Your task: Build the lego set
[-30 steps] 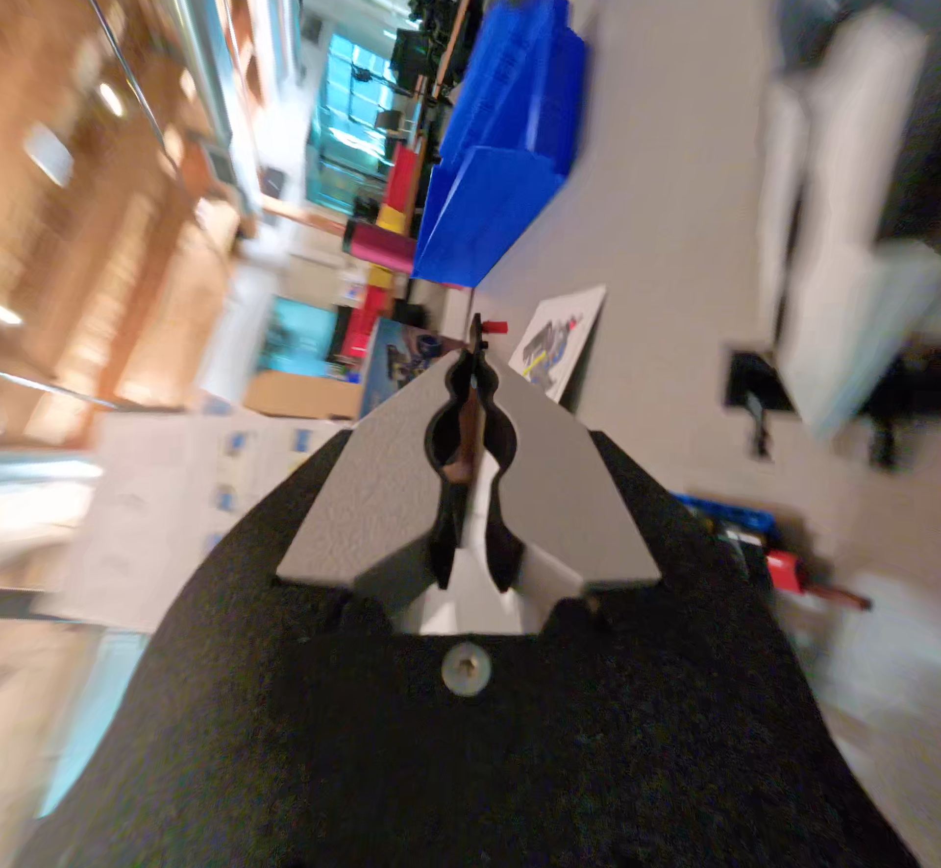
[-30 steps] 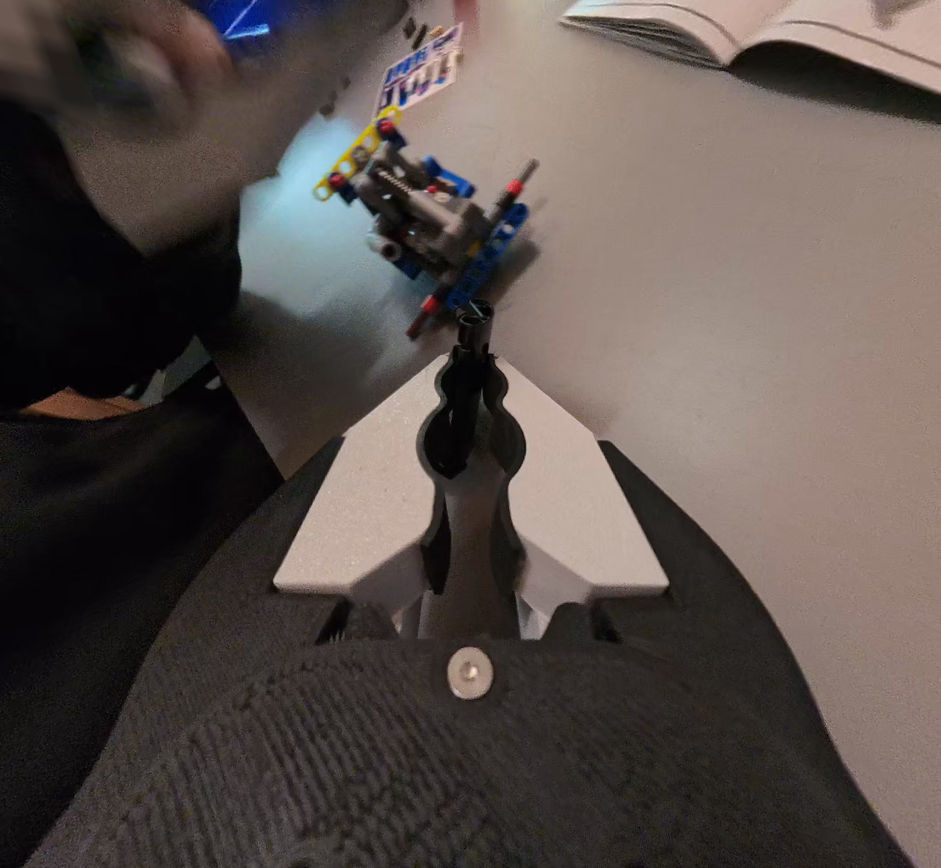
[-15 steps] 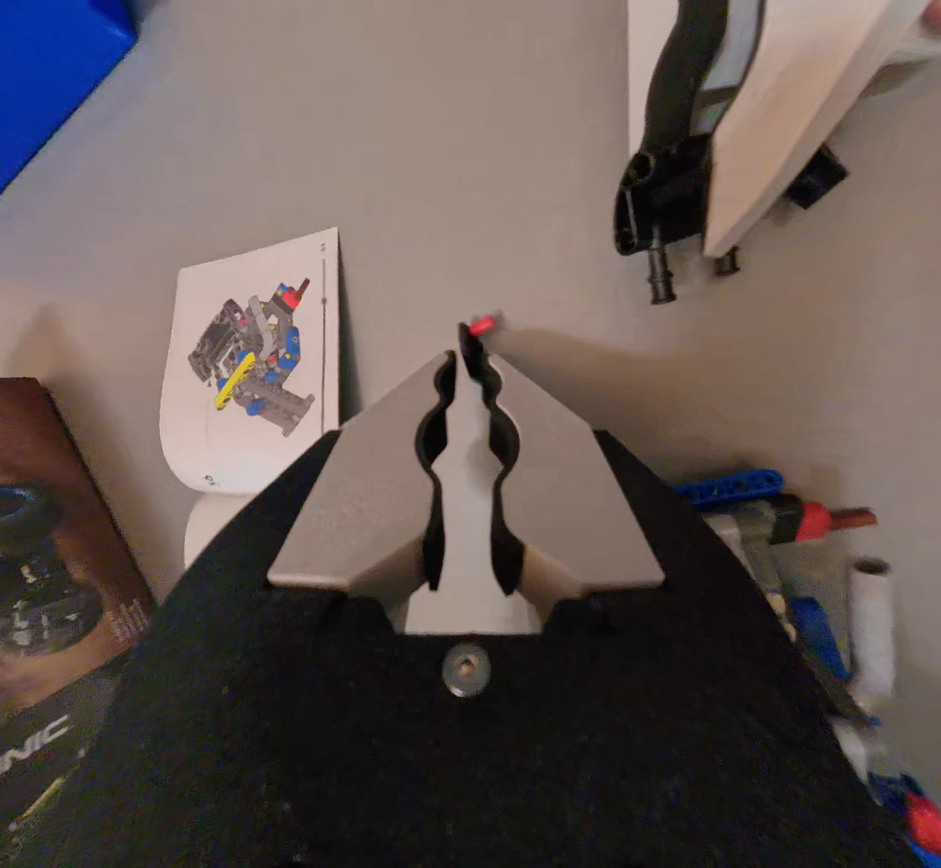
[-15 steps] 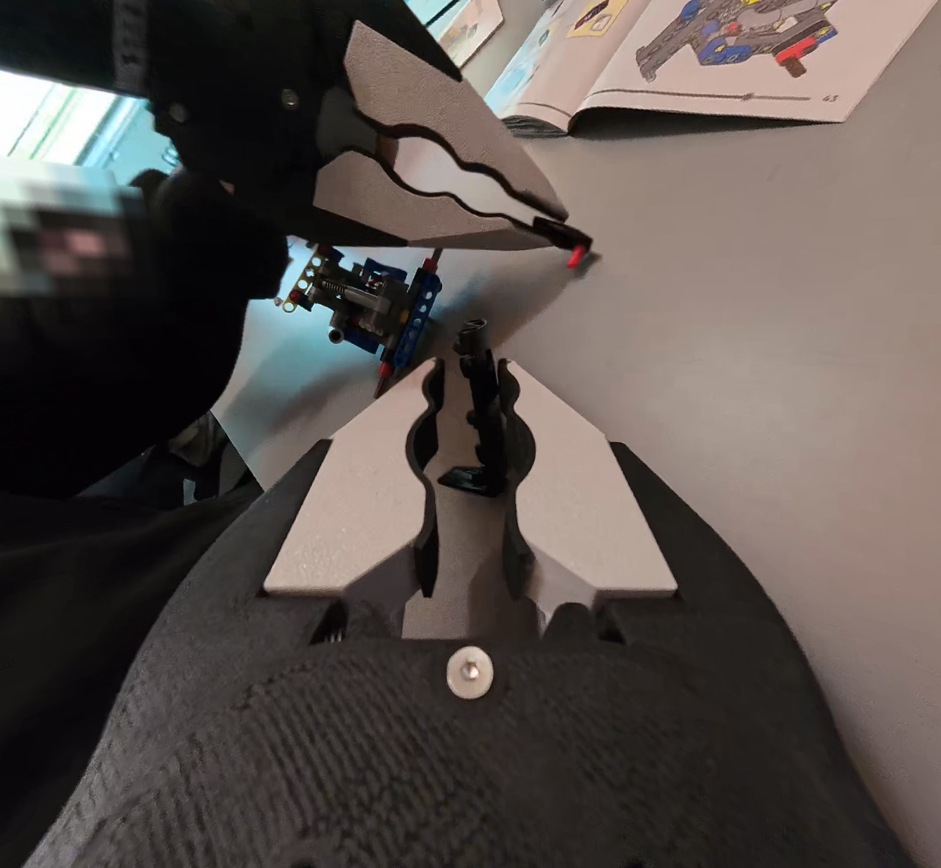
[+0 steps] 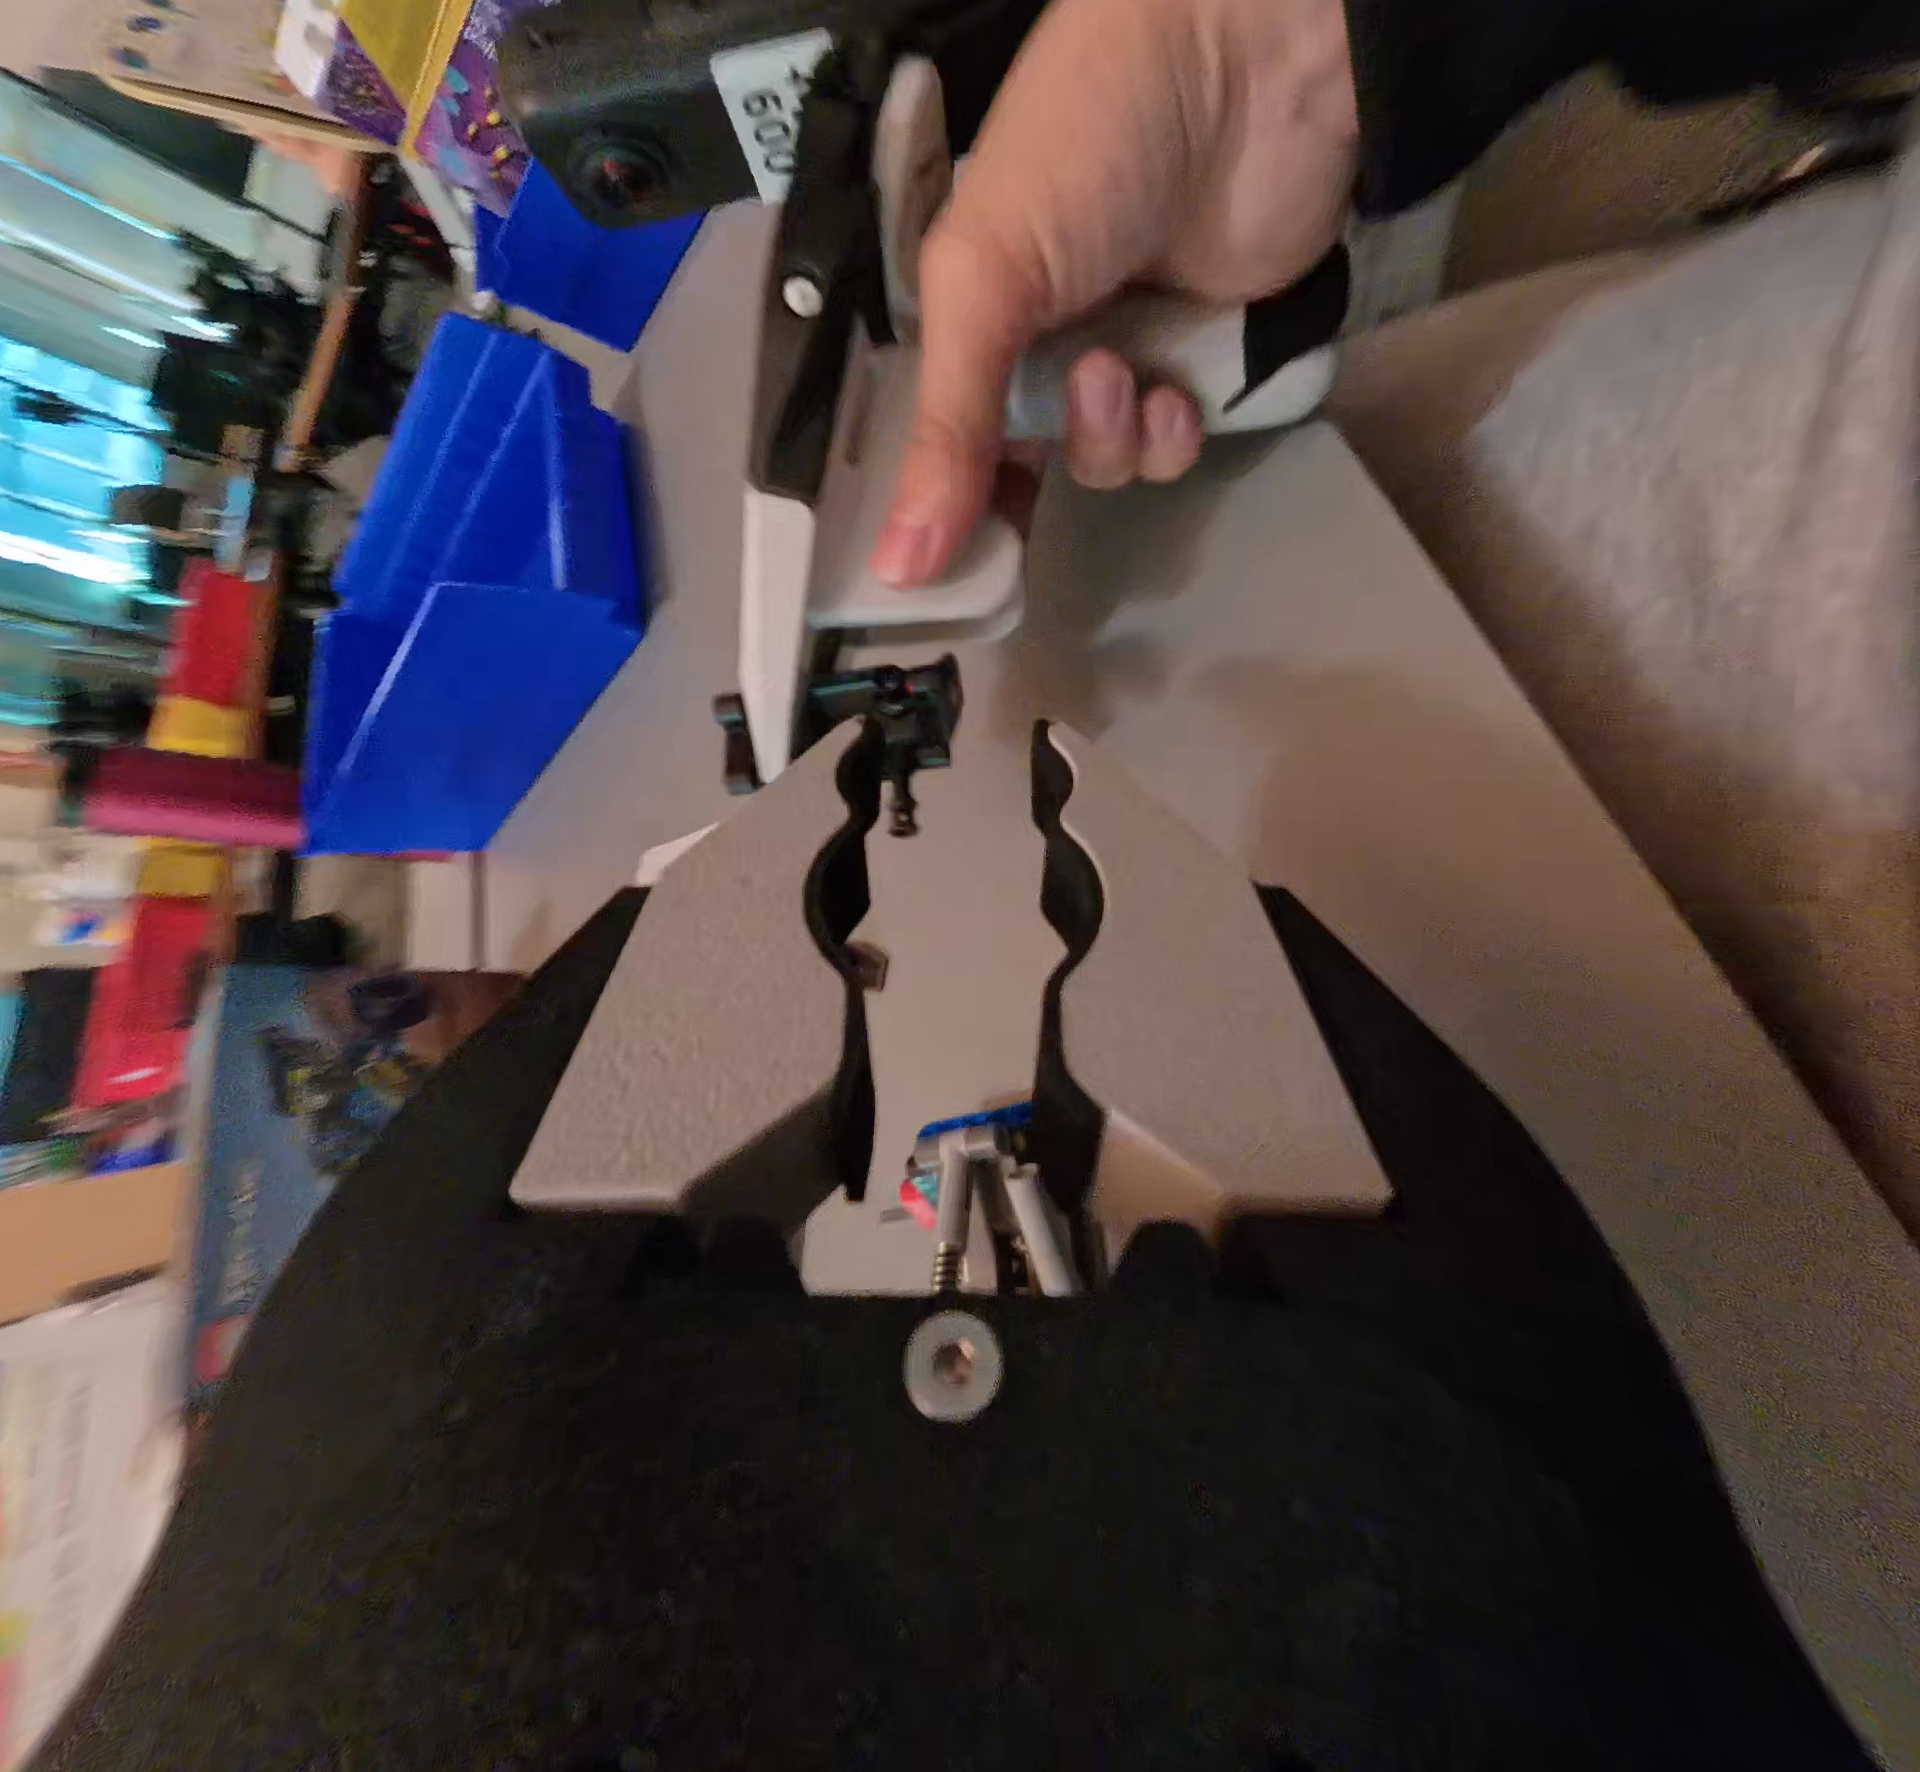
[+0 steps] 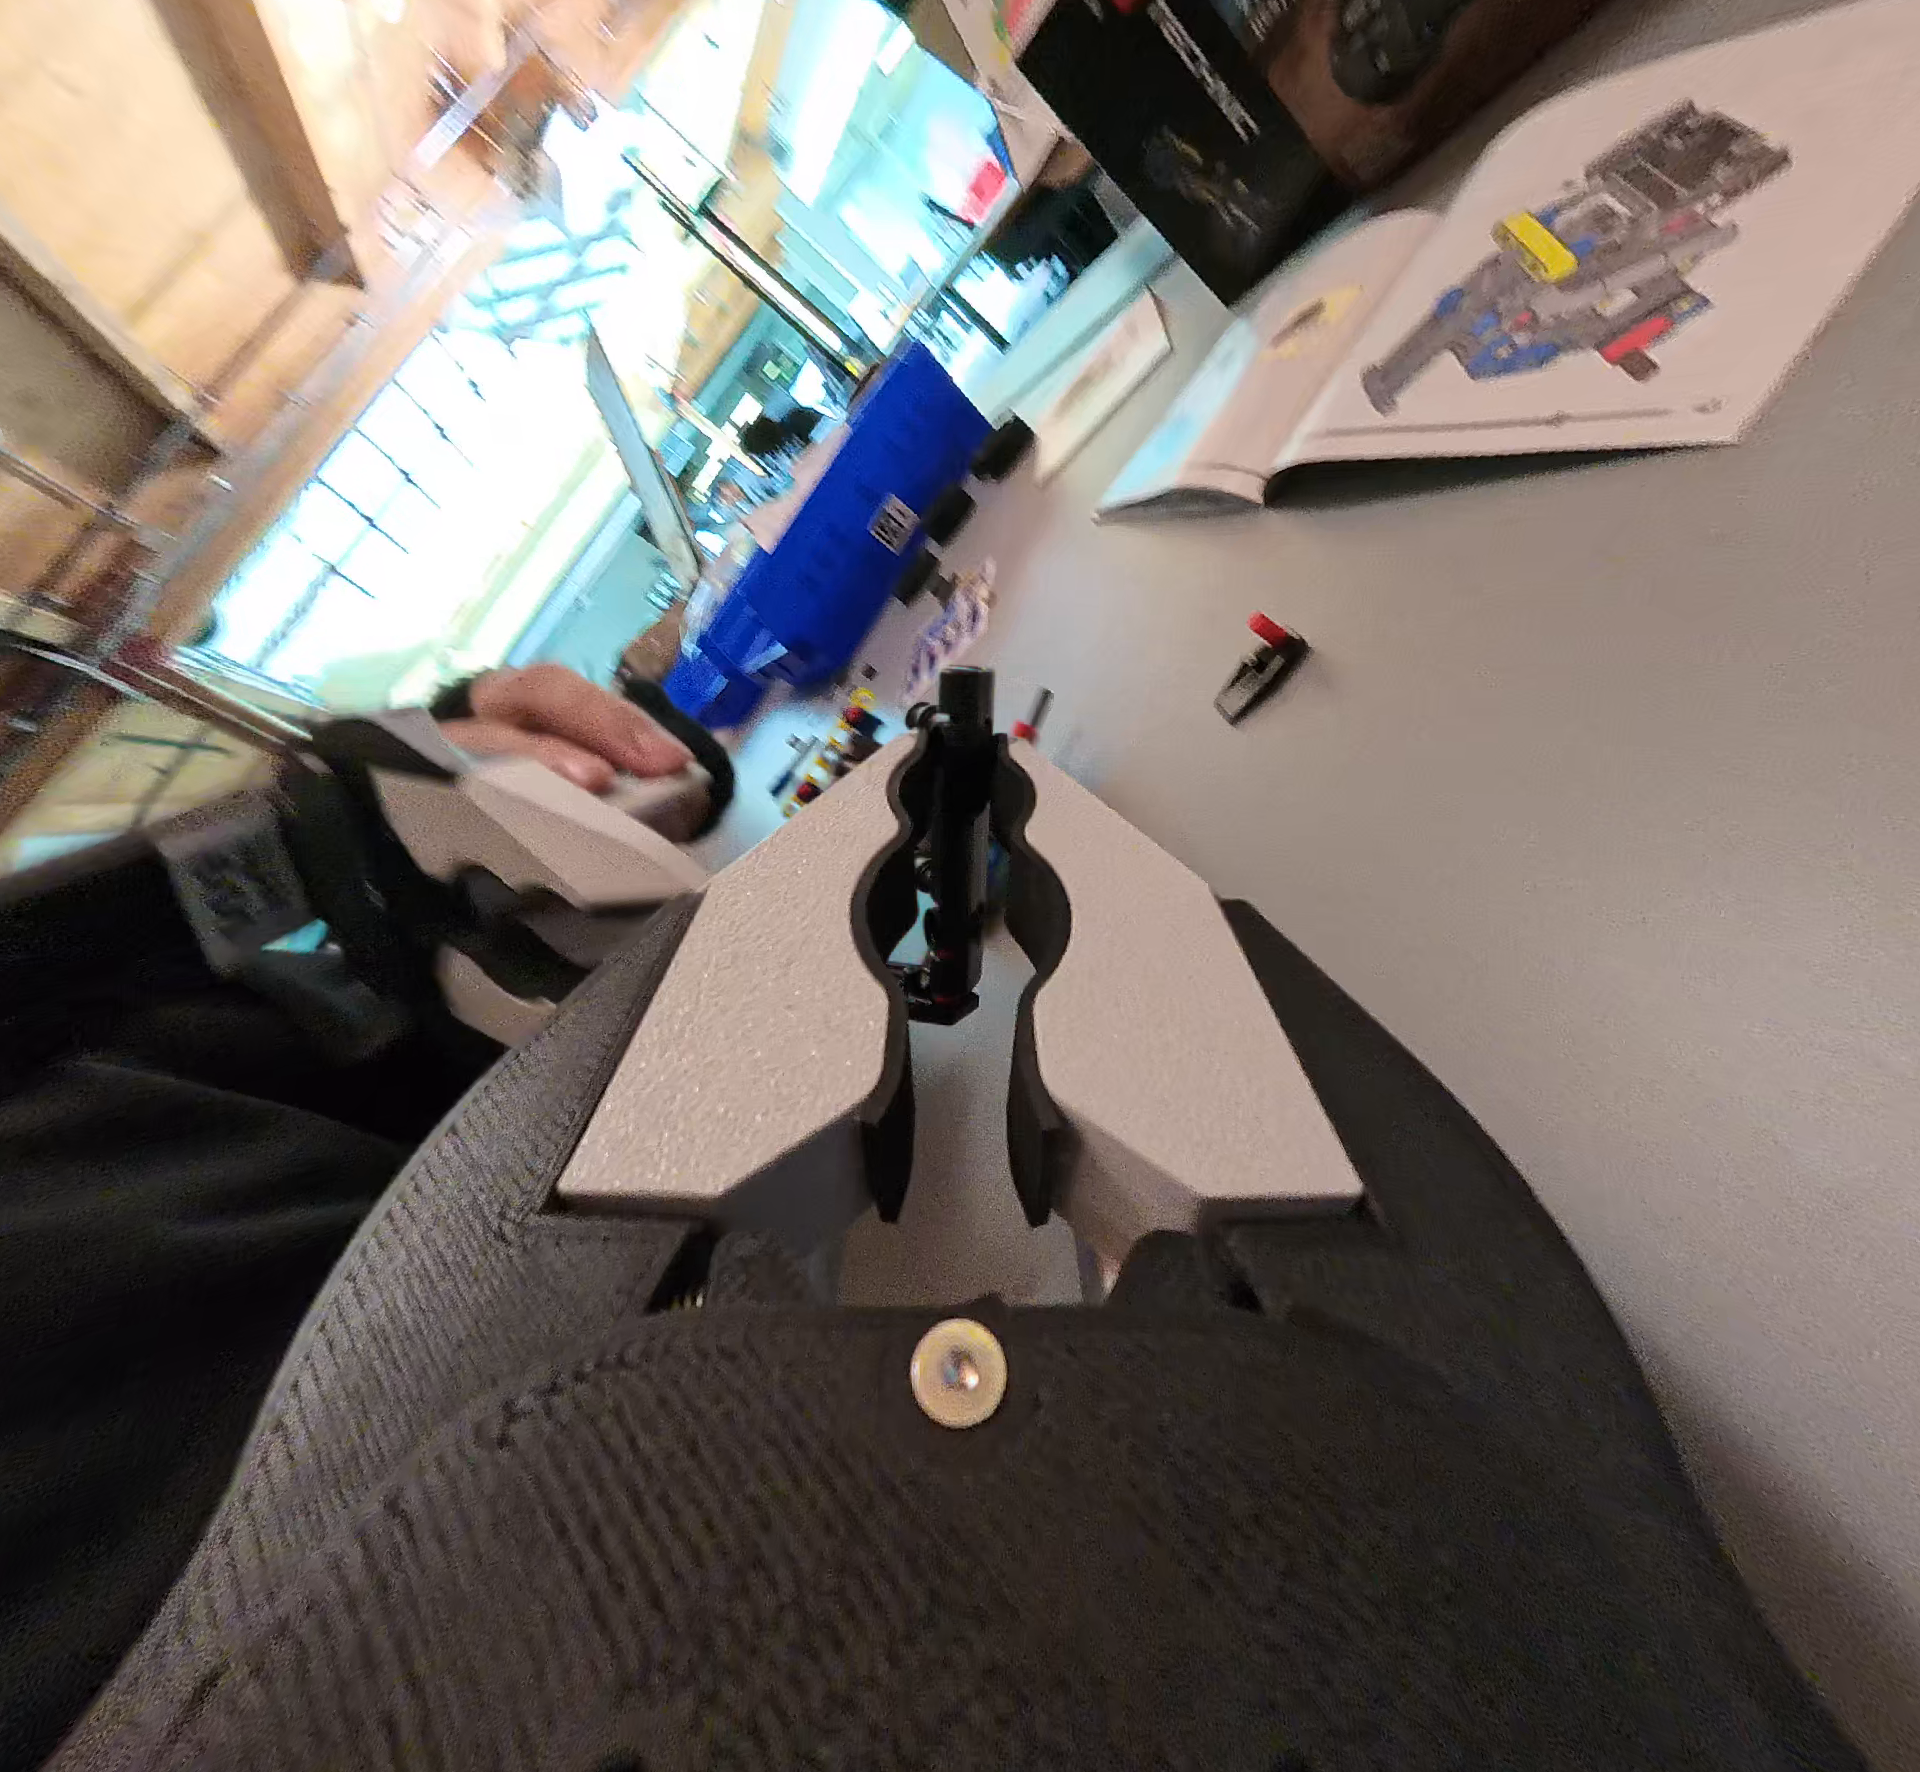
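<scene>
A black toy-brick piece (image 6: 961, 849) sits clamped between the right gripper's (image 6: 961, 756) fingers, its round end sticking out past the tips. The left gripper (image 5: 945, 756) stands apart, holding nothing, just before that piece. A small black-and-red part (image 6: 1262, 668) lies on the grey table (image 6: 1558, 787), near an open booklet (image 6: 1538, 320) and blue bins (image 5: 468, 600).
</scene>
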